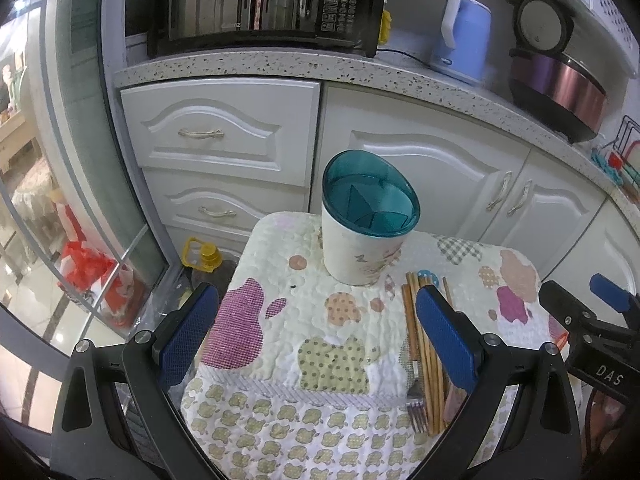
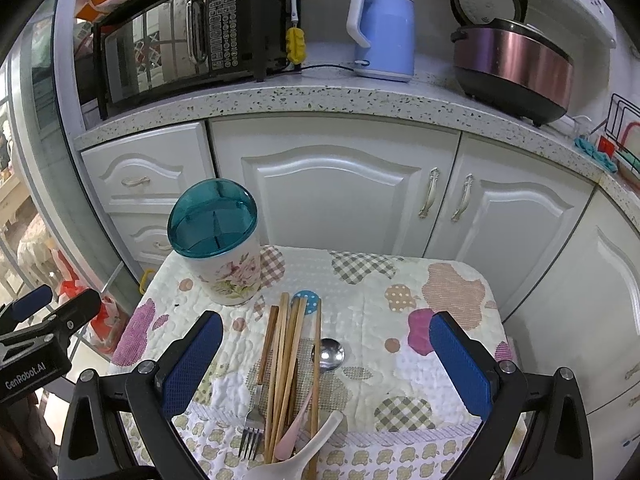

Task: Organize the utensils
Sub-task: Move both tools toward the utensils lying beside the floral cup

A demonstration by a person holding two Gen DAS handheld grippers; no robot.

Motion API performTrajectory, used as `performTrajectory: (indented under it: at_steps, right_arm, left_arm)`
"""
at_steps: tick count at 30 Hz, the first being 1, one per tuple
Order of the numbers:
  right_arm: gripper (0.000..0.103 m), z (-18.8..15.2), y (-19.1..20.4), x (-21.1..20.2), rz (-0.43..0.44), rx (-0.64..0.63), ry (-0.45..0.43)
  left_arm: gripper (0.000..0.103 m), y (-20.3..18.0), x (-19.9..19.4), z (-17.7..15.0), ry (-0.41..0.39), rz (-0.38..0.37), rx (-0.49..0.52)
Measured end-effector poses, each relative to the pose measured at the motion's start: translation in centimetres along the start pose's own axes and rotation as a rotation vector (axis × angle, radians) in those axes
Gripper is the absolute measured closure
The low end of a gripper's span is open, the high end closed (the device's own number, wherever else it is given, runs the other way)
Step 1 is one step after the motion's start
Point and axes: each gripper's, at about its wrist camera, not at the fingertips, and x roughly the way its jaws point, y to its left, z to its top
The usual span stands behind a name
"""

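A white flowered utensil holder (image 1: 362, 248) (image 2: 232, 270) with a teal divided top stands at the far side of a small table covered by a patchwork cloth (image 1: 320, 320) (image 2: 400, 320). Several wooden chopsticks (image 2: 286, 368) (image 1: 424, 352), a metal fork (image 2: 251, 426) (image 1: 416, 412), a metal spoon (image 2: 328, 354), a pink spoon (image 2: 294, 434) and a white spoon (image 2: 304, 456) lie together on the cloth. My right gripper (image 2: 326, 364) is open above the pile. My left gripper (image 1: 316, 336) is open and empty, left of the chopsticks.
White cabinets (image 2: 340, 192) stand right behind the table. On the counter above are a microwave (image 2: 180, 44), a blue kettle (image 2: 384, 36) and a rice cooker (image 2: 512, 64). A glass door (image 1: 80, 184) and red bags (image 1: 88, 272) are to the left.
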Motion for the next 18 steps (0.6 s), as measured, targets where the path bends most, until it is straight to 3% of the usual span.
performTrajectory:
  at_steps: [18]
  right_arm:
    - [0.001,0.1,-0.8,0.9,-0.004,0.004,0.021]
  left_arm:
    - [0.003,-1.3,0.9,-0.2,0.007,-0.008,0.033]
